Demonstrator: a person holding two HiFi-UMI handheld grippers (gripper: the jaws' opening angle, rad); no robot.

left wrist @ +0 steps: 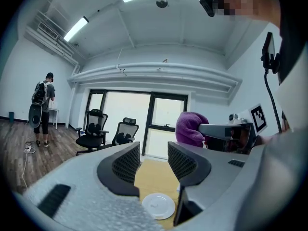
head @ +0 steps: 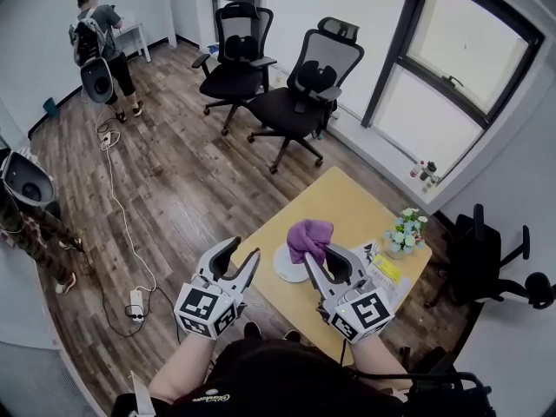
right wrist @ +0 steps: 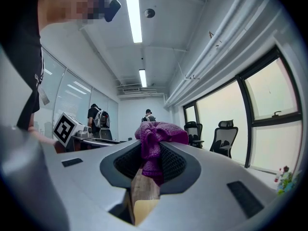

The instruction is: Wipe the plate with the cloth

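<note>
A purple cloth (head: 309, 238) is bunched between the jaws of my right gripper (head: 324, 259), which is shut on it and held above the small wooden table (head: 347, 202). In the right gripper view the cloth (right wrist: 153, 146) fills the gap between the jaws. A white plate (head: 288, 266) lies on the table near its front-left edge, partly hidden by the cloth and the right gripper. My left gripper (head: 238, 257) hangs open and empty to the left of the table, over the floor. The left gripper view shows the plate (left wrist: 158, 205) low between its jaws and the cloth (left wrist: 190, 129) to the right.
A small pot of flowers (head: 406, 230) and a yellow-and-white packet (head: 382, 268) sit on the table's right side. Two black office chairs (head: 300, 98) stand beyond the table. A person with a backpack (head: 100, 46) stands at the far left. A white cable (head: 122, 211) runs across the wooden floor.
</note>
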